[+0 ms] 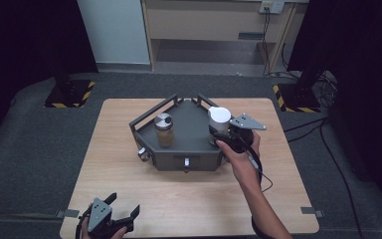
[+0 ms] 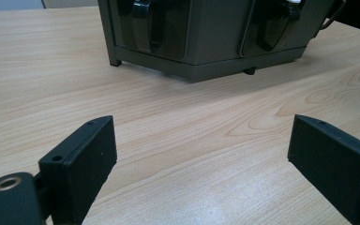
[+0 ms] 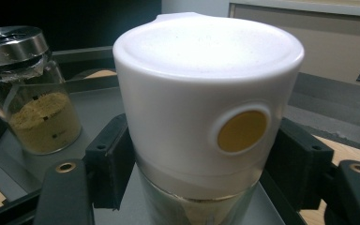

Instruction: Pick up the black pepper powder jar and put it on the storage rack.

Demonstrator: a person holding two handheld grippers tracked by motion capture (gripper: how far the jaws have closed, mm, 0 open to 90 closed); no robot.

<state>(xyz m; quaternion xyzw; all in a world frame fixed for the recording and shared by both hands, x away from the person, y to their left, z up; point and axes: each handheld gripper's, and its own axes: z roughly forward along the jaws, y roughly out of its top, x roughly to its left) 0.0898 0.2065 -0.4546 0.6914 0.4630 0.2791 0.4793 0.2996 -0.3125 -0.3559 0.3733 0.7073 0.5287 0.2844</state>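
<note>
- Right hand-held gripper [image 1: 218, 133] clamped on the white-capped jar [image 1: 219, 121], which stands at the right end of the dark grey tray [image 1: 191, 127] on the desk [image 1: 124, 189].
- Right gripper view: black pads press both sides of the jar [image 3: 201, 112], below a yellow dot on the cap; glass body under it.
- Steel-lidded spice jar [image 1: 164, 129] with yellow powder, well left on the tray.
- Left hand-held gripper [image 1: 122, 211] at the desk's near-left edge, jaws wide, nothing between.
- Left gripper view: tray front [image 2: 206, 42] with dark hanging scoops.
</note>
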